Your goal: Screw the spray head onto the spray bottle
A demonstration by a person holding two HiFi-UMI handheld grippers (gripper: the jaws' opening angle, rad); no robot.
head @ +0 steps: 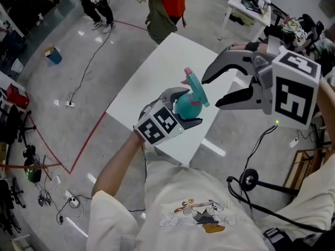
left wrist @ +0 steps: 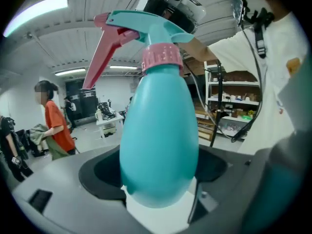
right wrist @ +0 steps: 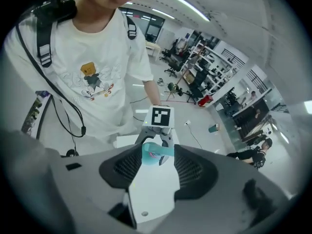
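Observation:
A teal spray bottle (head: 186, 106) with a pink collar is held in the air over the white table's (head: 157, 67) near edge, my left gripper (head: 184, 110) shut on its body. Its teal spray head (head: 194, 86), with a pink trigger, sits on the neck. In the left gripper view the bottle (left wrist: 159, 140) stands upright between the jaws, with the collar (left wrist: 162, 57) and head (left wrist: 146, 27) above. My right gripper (head: 210, 93) is open just right of the spray head, apart from it. The right gripper view shows the bottle (right wrist: 156, 152) beyond its spread jaws.
A red tape line (head: 89, 137) and cables (head: 86, 67) cross the grey floor left of the table. People (head: 167, 7) stand beyond its far end. A cluttered desk (head: 251, 7) is at the back right, a small blue bin (head: 53, 55) at the left.

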